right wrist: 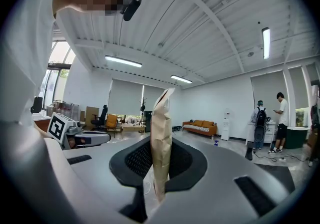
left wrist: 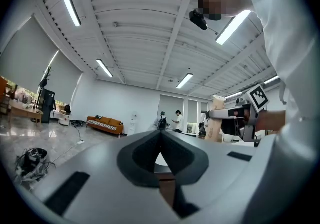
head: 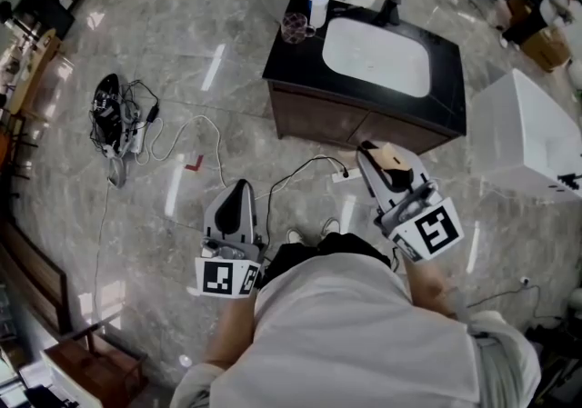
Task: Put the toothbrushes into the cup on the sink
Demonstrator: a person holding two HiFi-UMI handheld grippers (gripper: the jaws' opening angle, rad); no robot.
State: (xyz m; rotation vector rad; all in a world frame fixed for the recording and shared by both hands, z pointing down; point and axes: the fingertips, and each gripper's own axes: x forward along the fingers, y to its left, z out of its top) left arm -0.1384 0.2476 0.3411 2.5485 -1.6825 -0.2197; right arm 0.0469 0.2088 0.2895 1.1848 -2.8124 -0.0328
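A flat brown paper packet (right wrist: 161, 138) stands upright between the jaws of my right gripper (right wrist: 159, 160), which is shut on it. From the head view the right gripper (head: 382, 159) and the packet (head: 395, 159) hover in front of the black sink counter (head: 300, 56). A clear glass cup (head: 296, 27) stands on the counter's far left corner, well away from both grippers. My left gripper (head: 240, 190) is held low over the floor; its jaws (left wrist: 161, 135) are shut with nothing between them. No loose toothbrush shows.
The white basin (head: 377, 54) and a dark faucet (head: 391, 6) fill the counter; a white bottle with a blue cap (head: 318, 6) stands by the cup. Cables (head: 118, 120) lie on the floor at left. A white box (head: 532, 138) stands at right.
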